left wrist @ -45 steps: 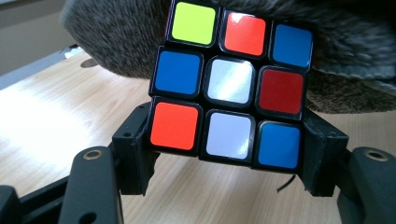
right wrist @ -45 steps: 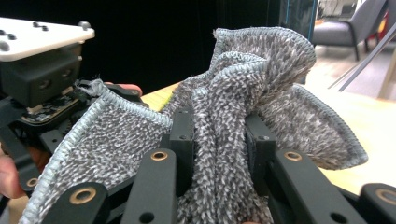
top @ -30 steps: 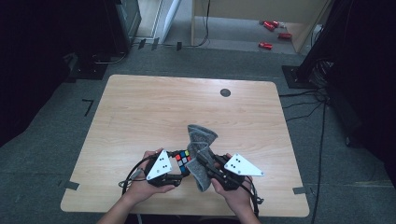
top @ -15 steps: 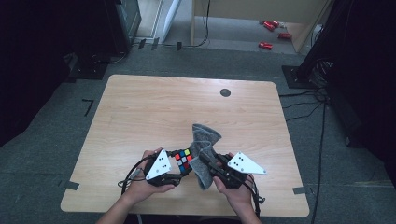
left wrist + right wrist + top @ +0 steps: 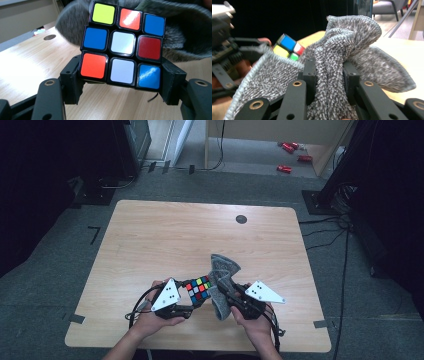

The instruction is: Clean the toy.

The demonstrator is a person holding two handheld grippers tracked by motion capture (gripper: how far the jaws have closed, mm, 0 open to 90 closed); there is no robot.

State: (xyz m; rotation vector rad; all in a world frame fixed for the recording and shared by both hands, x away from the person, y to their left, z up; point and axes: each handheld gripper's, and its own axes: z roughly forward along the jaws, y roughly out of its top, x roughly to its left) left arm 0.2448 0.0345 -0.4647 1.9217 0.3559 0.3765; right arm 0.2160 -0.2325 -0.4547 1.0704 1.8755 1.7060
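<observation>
The left gripper (image 5: 120,82) clamps the multicoloured plastic puzzle cube (image 5: 122,47) by its sides above the wooden table (image 5: 150,240), while the right gripper (image 5: 329,75) pinches the bunched grey knitted cloth (image 5: 342,50) against the cube.

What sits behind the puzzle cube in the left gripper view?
Behind the puzzle cube a grey cloth spreads across, with the table beyond. The cube covers the cloth's middle, so any contact between them is hidden.
</observation>
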